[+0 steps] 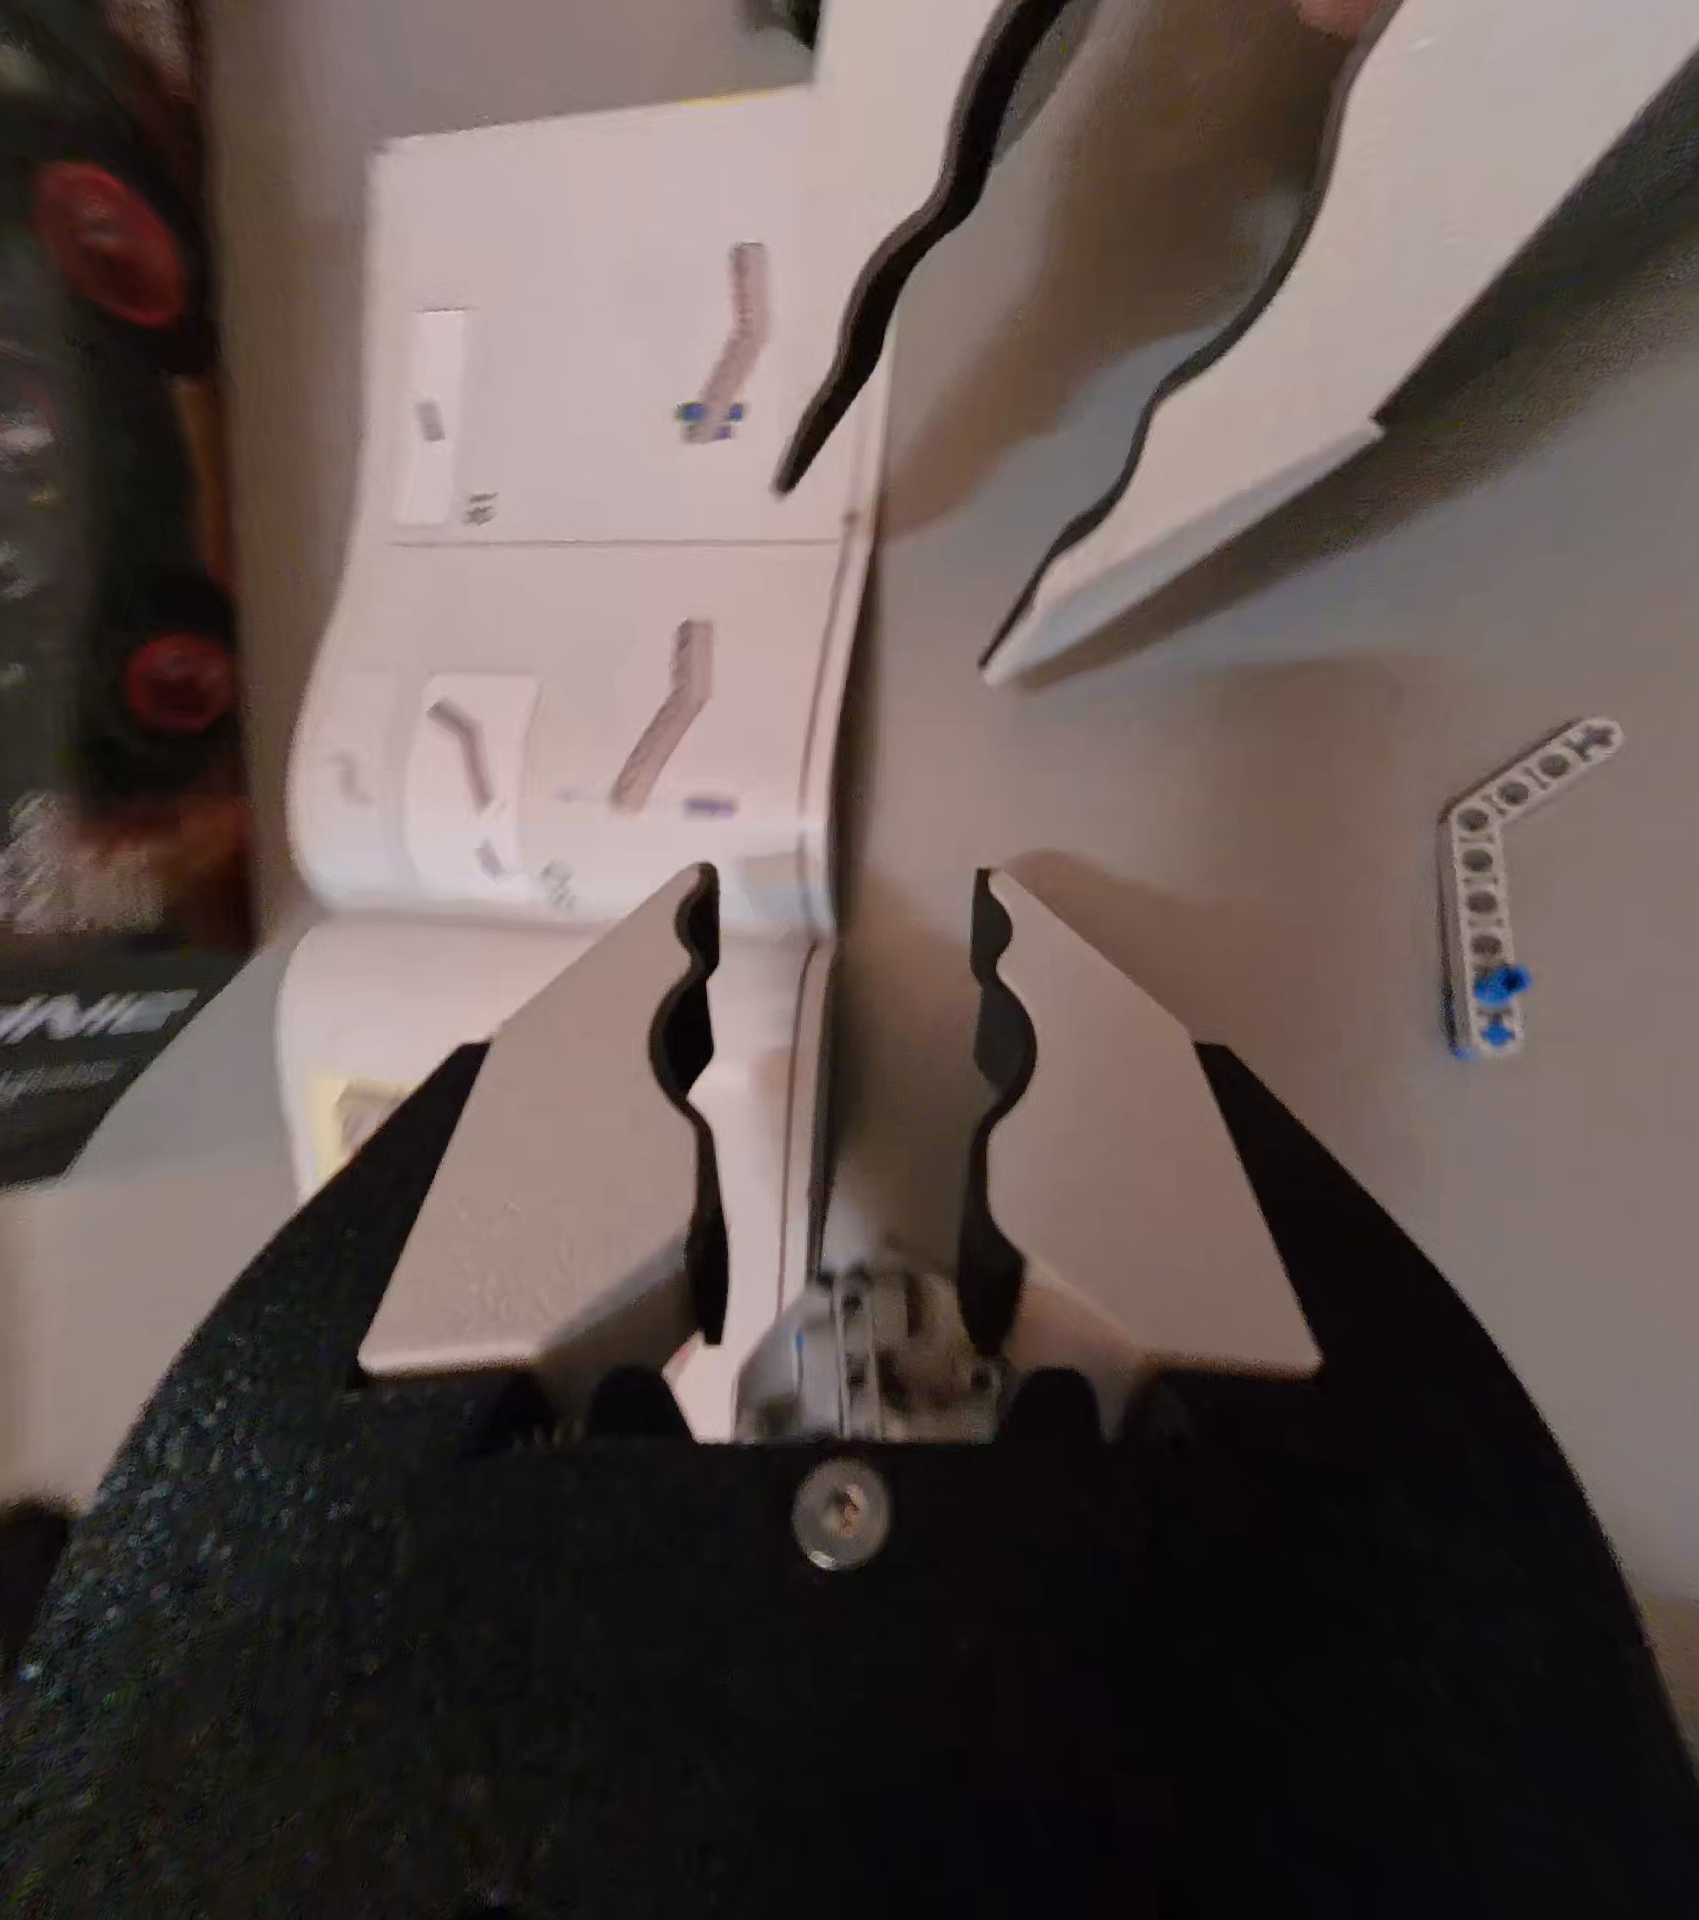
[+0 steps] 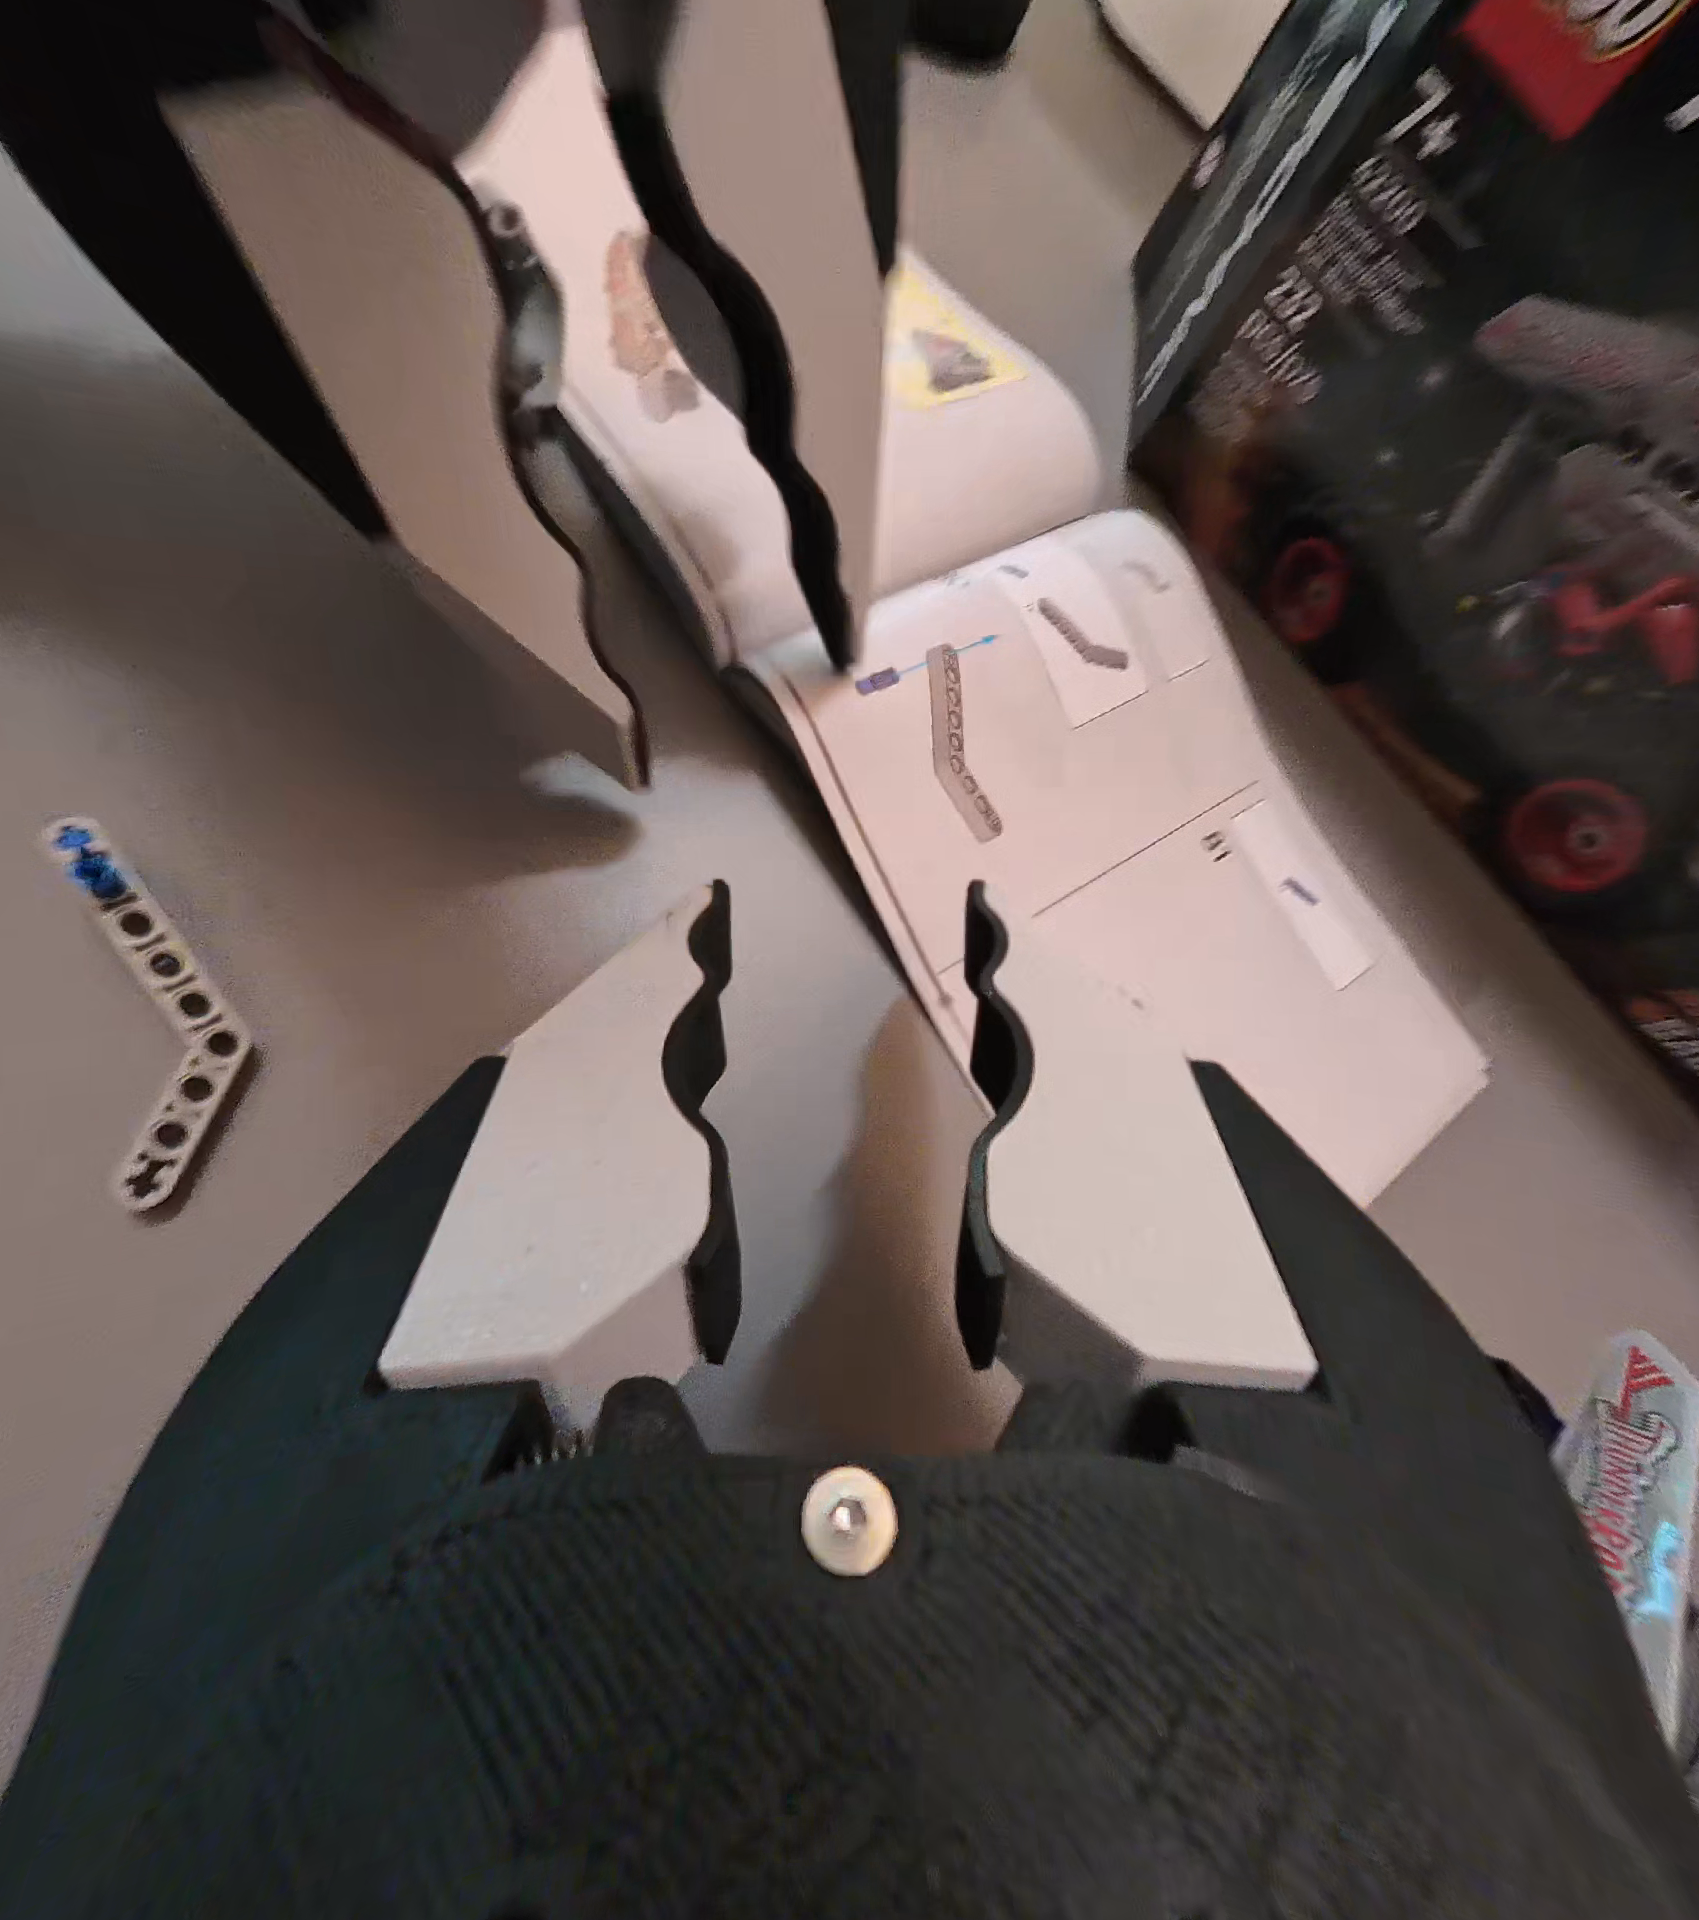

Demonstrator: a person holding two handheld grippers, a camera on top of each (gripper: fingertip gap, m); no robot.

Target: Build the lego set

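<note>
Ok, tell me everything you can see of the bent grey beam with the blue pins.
The bent grey beam is a light grey, plastic-looking liftarm with an angled elbow. Round holes run along both arms, and a cross-shaped hole sits at the short arm's tip. Blue pins are plugged in near the long arm's end. It lies flat on the beige table, alone, apart from the open instruction booklet. Neither set of tongs touches it.

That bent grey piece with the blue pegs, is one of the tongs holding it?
No. The bent grey piece lies alone on the table, apart from the right tongs, which are open and empty.
</note>
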